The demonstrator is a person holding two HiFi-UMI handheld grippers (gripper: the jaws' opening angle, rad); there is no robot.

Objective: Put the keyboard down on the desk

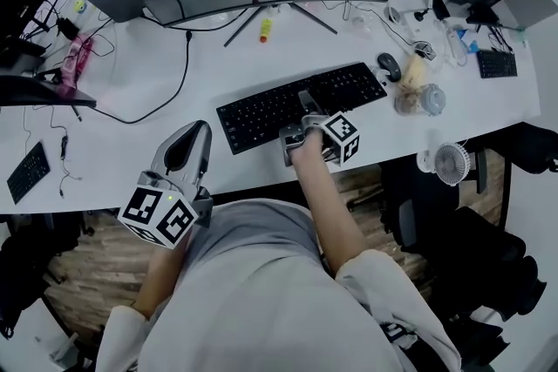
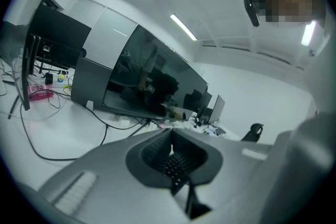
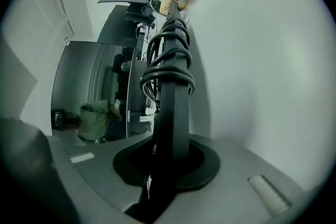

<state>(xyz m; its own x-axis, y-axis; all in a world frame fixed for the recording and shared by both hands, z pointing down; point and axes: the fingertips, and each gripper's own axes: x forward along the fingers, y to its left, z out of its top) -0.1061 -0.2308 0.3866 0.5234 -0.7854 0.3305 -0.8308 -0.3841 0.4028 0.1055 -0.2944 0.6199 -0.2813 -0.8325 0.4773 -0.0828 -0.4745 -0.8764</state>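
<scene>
The black keyboard [image 1: 296,104] lies slantwise across the white desk [image 1: 157,144], flat or nearly flat on it. I cannot tell whether it touches the desk everywhere. My right gripper [image 1: 305,115] is shut on the keyboard's near long edge. In the right gripper view the keyboard [image 3: 170,113] runs edge-on out from between the jaws of the right gripper [image 3: 169,157], with its coiled black cable [image 3: 169,60] wrapped round it. My left gripper [image 1: 199,133] hovers at the desk's front edge, left of the keyboard and apart from it. The left gripper [image 2: 170,134] has its jaws together and holds nothing.
Right of the keyboard are a mouse [image 1: 389,65], jars [image 1: 418,98] and a small white fan [image 1: 451,162]. A monitor stand [image 1: 261,13] and a yellow item [image 1: 265,30] sit behind it. A black cable [image 1: 179,78] loops at left, near a small keyboard [image 1: 28,172].
</scene>
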